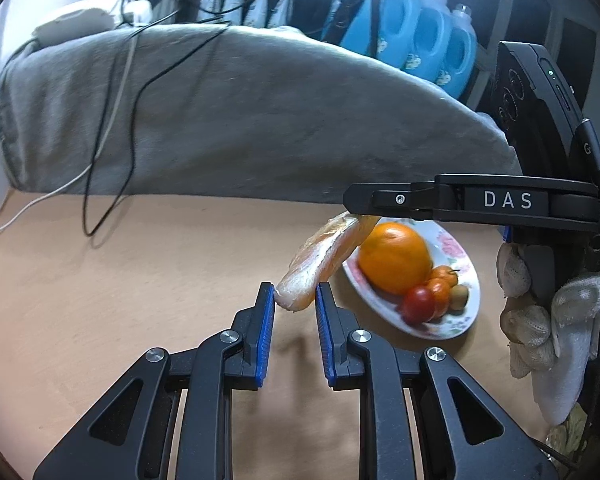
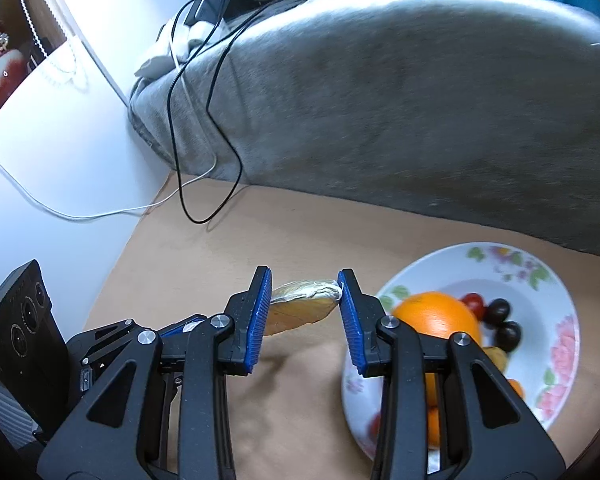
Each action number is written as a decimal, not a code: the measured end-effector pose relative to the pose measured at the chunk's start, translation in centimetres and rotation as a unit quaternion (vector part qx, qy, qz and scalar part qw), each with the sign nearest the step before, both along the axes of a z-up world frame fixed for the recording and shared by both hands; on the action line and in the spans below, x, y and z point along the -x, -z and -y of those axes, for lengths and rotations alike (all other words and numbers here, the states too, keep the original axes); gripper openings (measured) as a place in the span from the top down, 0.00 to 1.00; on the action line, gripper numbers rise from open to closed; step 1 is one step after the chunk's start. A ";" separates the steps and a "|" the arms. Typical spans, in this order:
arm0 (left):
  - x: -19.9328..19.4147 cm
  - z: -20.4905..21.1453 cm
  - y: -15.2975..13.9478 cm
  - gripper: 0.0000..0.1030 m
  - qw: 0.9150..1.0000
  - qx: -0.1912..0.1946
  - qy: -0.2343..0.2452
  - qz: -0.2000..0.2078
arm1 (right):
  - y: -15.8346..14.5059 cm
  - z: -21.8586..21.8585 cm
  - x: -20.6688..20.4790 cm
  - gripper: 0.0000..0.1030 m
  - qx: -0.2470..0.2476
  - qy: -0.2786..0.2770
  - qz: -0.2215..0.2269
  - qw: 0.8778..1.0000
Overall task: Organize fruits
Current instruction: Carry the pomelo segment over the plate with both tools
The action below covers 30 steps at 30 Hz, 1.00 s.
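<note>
A film-wrapped orange-yellow fruit wedge (image 1: 324, 264) hangs above the tan tabletop (image 1: 120, 300), held at both ends. My left gripper (image 1: 295, 296) is shut on its near end. My right gripper (image 2: 305, 280) is shut on the other end of the wedge (image 2: 300, 304), which spans the gap between the blue pads. In the left wrist view the right tool's black frame (image 1: 500, 200) reaches in from the right above the flowered plate (image 1: 472, 300). The plate holds a large orange (image 1: 394, 256), a red tomato (image 1: 418, 304) and small fruits (image 1: 444, 284). In the right wrist view the plate (image 2: 560, 292) lies to the right, below the right finger.
A grey cloth-covered mound (image 1: 240, 120) runs along the table's back, with black and white cables (image 1: 108, 140) trailing down it onto the table. Blue detergent bottles (image 1: 420, 32) stand behind. A white-gloved hand (image 1: 540, 312) grips the right tool. A white wall (image 2: 80, 140) borders the table's left.
</note>
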<state>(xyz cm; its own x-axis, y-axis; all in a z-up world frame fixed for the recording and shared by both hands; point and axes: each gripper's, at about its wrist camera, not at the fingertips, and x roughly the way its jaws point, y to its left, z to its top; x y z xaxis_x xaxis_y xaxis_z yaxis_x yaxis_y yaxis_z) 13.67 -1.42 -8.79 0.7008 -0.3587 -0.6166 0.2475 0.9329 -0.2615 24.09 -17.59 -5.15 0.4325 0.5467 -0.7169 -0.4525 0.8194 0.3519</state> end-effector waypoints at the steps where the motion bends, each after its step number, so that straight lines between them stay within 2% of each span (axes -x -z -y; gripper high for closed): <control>1: 0.0 0.3 -0.1 0.82 1.000 0.000 0.003 0.001 | -0.1 0.4 0.1 0.65 0.001 0.003 0.003 1.000; 30: -2.0 9.6 -1.7 0.82 0.996 -0.007 0.083 0.011 | -1.2 11.1 1.5 0.65 -0.007 0.083 0.019 0.996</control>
<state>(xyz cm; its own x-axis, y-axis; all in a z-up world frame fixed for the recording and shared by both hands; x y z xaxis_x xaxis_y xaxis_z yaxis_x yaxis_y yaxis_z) 15.64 -11.03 -7.06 0.6451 -0.4629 -0.6079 0.4047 0.8819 -0.2420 22.55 -28.64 -3.98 0.5452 0.4745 -0.6911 -0.3238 0.8796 0.3485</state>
